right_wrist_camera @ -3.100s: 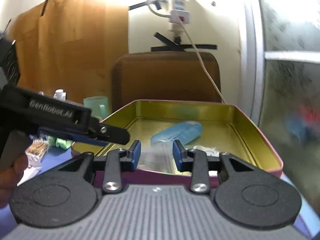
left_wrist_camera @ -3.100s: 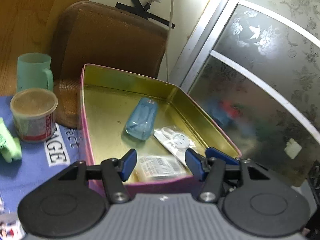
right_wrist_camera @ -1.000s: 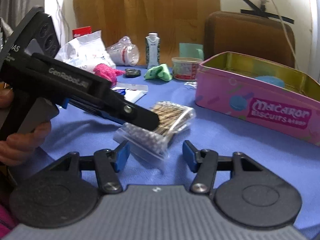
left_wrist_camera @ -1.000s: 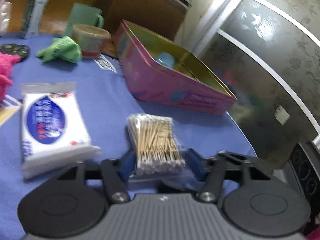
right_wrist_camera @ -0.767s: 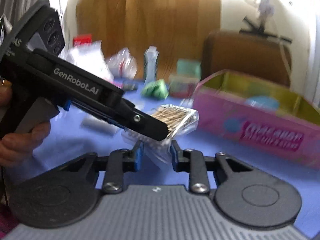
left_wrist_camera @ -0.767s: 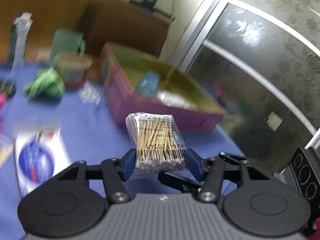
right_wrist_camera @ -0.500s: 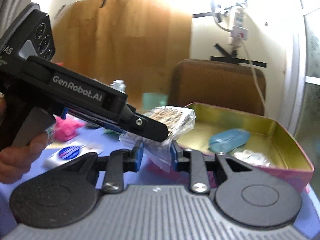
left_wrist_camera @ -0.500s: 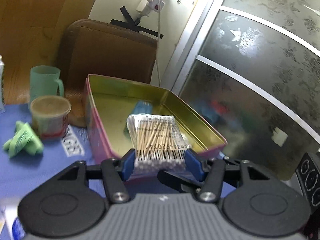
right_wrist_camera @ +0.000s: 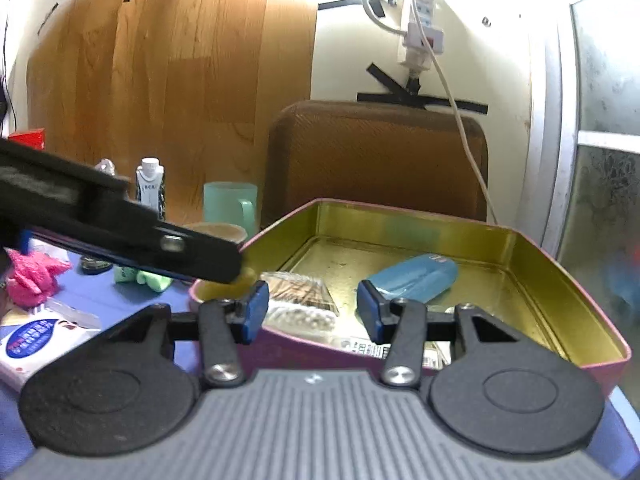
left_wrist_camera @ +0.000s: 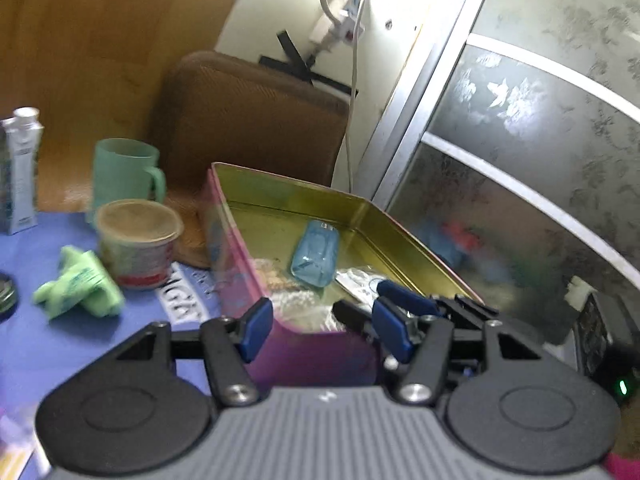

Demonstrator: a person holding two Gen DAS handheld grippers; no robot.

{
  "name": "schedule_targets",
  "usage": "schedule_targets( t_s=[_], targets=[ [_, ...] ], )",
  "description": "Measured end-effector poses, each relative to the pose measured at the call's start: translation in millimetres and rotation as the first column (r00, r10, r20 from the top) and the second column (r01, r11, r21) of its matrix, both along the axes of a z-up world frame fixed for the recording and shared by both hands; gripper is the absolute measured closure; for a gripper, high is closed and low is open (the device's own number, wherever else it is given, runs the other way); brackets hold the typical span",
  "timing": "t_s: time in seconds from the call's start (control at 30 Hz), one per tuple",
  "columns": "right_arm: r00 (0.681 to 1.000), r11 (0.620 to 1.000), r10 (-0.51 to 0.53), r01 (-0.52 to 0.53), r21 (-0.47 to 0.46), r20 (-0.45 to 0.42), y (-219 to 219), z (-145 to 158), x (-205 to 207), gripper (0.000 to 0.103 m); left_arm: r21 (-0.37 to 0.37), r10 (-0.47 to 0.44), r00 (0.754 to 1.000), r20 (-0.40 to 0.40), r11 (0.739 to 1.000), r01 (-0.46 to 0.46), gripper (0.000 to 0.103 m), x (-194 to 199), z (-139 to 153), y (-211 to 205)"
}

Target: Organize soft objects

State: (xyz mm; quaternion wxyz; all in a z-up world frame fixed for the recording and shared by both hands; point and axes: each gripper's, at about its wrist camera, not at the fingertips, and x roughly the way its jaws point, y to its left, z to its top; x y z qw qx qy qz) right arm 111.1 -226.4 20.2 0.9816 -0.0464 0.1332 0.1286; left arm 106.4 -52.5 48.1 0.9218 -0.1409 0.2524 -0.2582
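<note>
The pack of cotton swabs (right_wrist_camera: 298, 296) now lies inside the pink biscuit tin (right_wrist_camera: 576, 308), in its near-left corner, close against the wall, with a blue pouch (right_wrist_camera: 416, 278) at about two o'clock from it and a flat white packet (right_wrist_camera: 362, 346) under the near wall. Both tools have just been opening: the left tool (left_wrist_camera: 320, 330) and the right tool (right_wrist_camera: 310, 312) stand released, pads apart, with nothing pressed between them; the pack shows past the gap, not in it.

The risk, as I judge it, sits in the pull-back. The left tool's fingers (right_wrist_camera: 192, 254) hang right over the tin's rim at nine o'clock, so a careless withdrawal could catch the wall and drag or tip the light tin. The crinkly wrapper could also snag on a pad and ride out again.

The tin stands on a blue tabletop (left_wrist_camera: 48, 248). At ten o'clock of it are a lidded tub (left_wrist_camera: 136, 244), a green mug (left_wrist_camera: 124, 172), and a green cloth (left_wrist_camera: 78, 288); a pink cloth (right_wrist_camera: 32, 276) and a wipes pack (right_wrist_camera: 36, 340) lie further left. Behind stand a brown chair back (right_wrist_camera: 376, 160), wood panelling, a taped power strip (right_wrist_camera: 420, 36), and a frosted sliding door (left_wrist_camera: 540, 140) at three o'clock.
</note>
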Motion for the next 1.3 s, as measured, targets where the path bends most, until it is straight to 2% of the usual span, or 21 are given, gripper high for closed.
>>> schedule_targets(
  t_s=[0.17,0.3,0.47,0.6,0.63,0.7,0.77,0.83,0.93,1.1,1.23,1.3],
  targets=[
    [0.998,0.998,0.057,-0.057,0.006,0.036,20,13,-17,0.052,0.016,0.088,0.996,-0.014,0.996,-0.088,0.047,-43,-14,51],
    [0.982,0.983,0.184,-0.184,0.006,0.033,51,24,-24,0.051,0.026,0.176,0.984,-0.034,0.984,-0.176,0.047,-73,-29,96],
    [0.952,0.954,0.295,-0.298,-0.032,-0.075,118,19,4,0.051,-0.023,0.246,0.964,-0.105,0.968,-0.25,0.047,-87,-50,133],
    [0.951,0.953,0.251,-0.275,-0.124,-0.178,171,-3,52,0.054,-0.061,0.242,0.965,-0.104,0.966,-0.249,0.047,-96,-49,144],
    [0.955,0.951,0.228,-0.26,-0.168,-0.189,182,-10,66,0.056,-0.065,0.239,0.966,-0.097,0.967,-0.246,0.047,-98,-47,144],
    [0.954,0.944,0.197,-0.247,-0.219,-0.226,194,-22,87,0.097,-0.071,0.234,0.969,-0.082,0.968,-0.24,0.047,-103,-43,146],
    [0.95,0.952,0.187,-0.238,-0.191,-0.252,191,-24,90,0.097,-0.088,0.224,0.972,-0.069,0.969,-0.23,0.047,-107,-40,148],
    [0.949,0.956,0.218,-0.254,-0.143,-0.229,181,-15,71,0.097,-0.116,0.207,0.975,-0.074,0.97,-0.215,0.047,-109,-40,150],
    [0.944,0.948,0.276,-0.298,-0.112,-0.182,161,1,19,0.097,-0.185,0.17,0.98,-0.099,0.965,-0.186,0.047,-107,-42,152],
    [0.907,0.914,0.39,-0.402,-0.049,-0.159,134,11,-63,0.097,-0.293,0.078,0.989,-0.127,0.949,-0.113,0.045,-106,-45,144],
    [0.864,0.883,0.457,-0.47,-0.015,-0.21,124,0,-101,0.097,-0.249,0.032,0.991,-0.128,0.967,-0.063,0.045,-111,-43,126],
    [0.832,0.857,0.497,-0.515,-0.013,-0.247,123,-10,-112,0.096,-0.212,0.028,0.99,-0.142,0.976,-0.058,0.045,-114,-45,119]
  ],
)
